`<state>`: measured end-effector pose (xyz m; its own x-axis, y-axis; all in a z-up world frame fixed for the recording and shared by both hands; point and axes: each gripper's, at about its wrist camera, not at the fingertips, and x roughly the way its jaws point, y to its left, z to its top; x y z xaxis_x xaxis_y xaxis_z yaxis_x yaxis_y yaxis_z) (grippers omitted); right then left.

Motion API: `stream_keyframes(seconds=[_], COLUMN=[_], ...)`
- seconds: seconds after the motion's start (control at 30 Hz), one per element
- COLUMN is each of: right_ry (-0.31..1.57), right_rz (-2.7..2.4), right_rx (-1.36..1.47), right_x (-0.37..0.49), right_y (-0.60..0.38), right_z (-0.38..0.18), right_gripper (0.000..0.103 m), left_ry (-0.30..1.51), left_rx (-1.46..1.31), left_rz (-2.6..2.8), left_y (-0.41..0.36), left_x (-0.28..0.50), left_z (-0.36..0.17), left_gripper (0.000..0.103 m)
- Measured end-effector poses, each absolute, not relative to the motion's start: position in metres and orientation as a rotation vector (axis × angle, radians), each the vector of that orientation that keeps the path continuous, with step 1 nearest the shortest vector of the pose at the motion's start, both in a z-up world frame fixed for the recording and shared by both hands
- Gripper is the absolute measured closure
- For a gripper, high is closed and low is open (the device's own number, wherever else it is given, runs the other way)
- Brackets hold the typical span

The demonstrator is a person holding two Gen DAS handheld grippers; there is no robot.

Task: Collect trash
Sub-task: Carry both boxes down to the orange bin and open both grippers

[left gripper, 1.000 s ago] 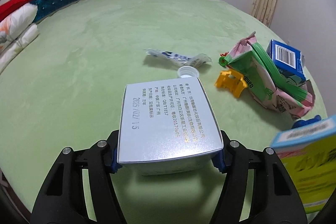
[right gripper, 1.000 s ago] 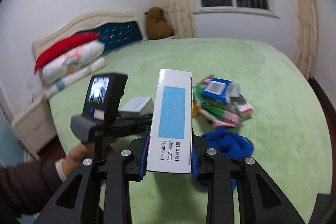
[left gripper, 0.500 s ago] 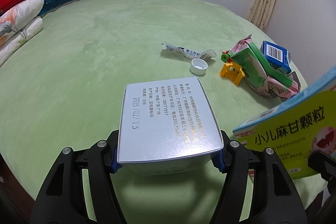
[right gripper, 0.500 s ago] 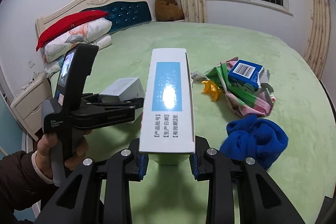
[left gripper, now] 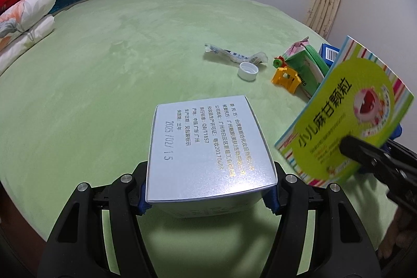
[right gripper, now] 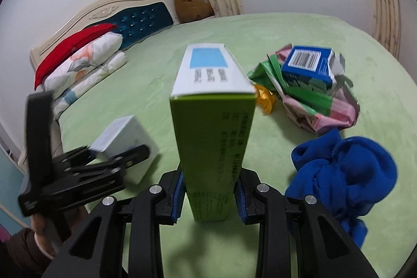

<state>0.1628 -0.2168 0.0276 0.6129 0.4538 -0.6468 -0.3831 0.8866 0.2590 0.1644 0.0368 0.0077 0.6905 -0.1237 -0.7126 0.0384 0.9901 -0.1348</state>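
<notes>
A silver box [left gripper: 208, 145] is pinched by the left gripper [left gripper: 208, 196] and a green box [right gripper: 212, 147] by the right gripper [right gripper: 209, 196], both above the bed [left gripper: 104, 85]. Left near its right edge: a wrapper [left gripper: 234, 55], a cap [left gripper: 247, 71], and apparently a pile of cartons [right gripper: 307, 93].

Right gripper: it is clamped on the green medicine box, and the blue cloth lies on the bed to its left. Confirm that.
One detail is wrong. The right gripper is clamped on the green medicine box, but the blue cloth lies on the bed to its right, not its left, as the right wrist view shows.
</notes>
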Motion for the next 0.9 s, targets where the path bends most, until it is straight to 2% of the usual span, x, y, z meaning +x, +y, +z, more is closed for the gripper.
stream_keyframes(seconds=[0.4,0.6,0.9], right_ry=[0.768,0.666,0.594], right_rz=[0.480,0.509,0.509], right_rx=[0.146,0.292,0.299], right_x=[0.172,0.139,0.074], right_y=[-0.212,-0.256,-0.299], right_z=[0.015,0.051,0.086], right_gripper=[0.072,0.072,0.072], left_ry=[0.803,0.801,0.796], left_rx=[-0.135,-0.154,-0.135], left_rz=[-0.101,-0.113,-0.169], left_y=[0.045,0.049,0.028], left_x=[0.139,0.127,0.098], left_z=[0.008,0.010,0.017], left_gripper=[0.041,0.041,0.041])
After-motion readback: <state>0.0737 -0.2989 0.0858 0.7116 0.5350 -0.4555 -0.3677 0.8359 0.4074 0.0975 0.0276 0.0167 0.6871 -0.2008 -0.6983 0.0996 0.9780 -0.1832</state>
